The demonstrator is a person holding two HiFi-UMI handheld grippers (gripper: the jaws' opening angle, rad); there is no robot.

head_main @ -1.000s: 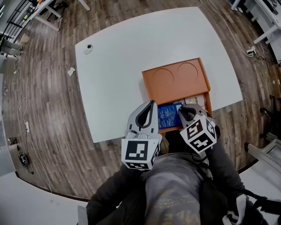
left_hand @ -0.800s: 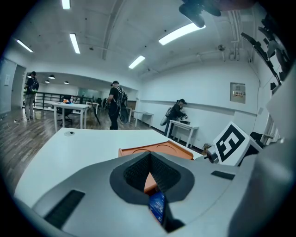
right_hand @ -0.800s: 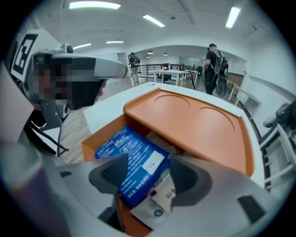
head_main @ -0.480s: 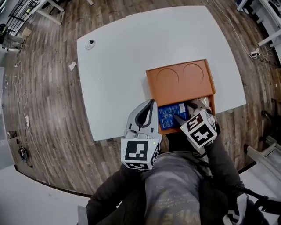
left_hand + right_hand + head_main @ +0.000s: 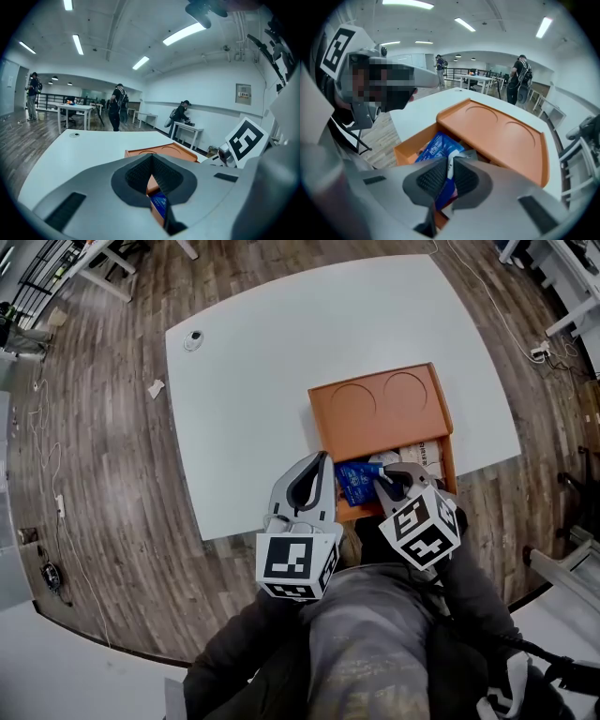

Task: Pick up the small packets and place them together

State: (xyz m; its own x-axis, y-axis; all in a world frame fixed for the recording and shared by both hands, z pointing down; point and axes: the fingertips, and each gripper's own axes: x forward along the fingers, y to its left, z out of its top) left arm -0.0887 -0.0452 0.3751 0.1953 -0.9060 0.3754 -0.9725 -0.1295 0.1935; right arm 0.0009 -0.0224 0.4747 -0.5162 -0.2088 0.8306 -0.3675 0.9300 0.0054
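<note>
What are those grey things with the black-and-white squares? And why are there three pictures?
They are two claws that a person holds, one in each hand. The head view comes from a camera on the person's head, looking down. The other two pictures come from small cameras riding on each claw. On the white table sits an orange box. The right claw has just been closing and now pinches a blue packet from the box by its edge. The left claw is shut with nothing in it, near the box.

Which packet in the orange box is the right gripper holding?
The blue packet: the right gripper has just closed its jaws on its edge. White packets lie free beside it.
</note>
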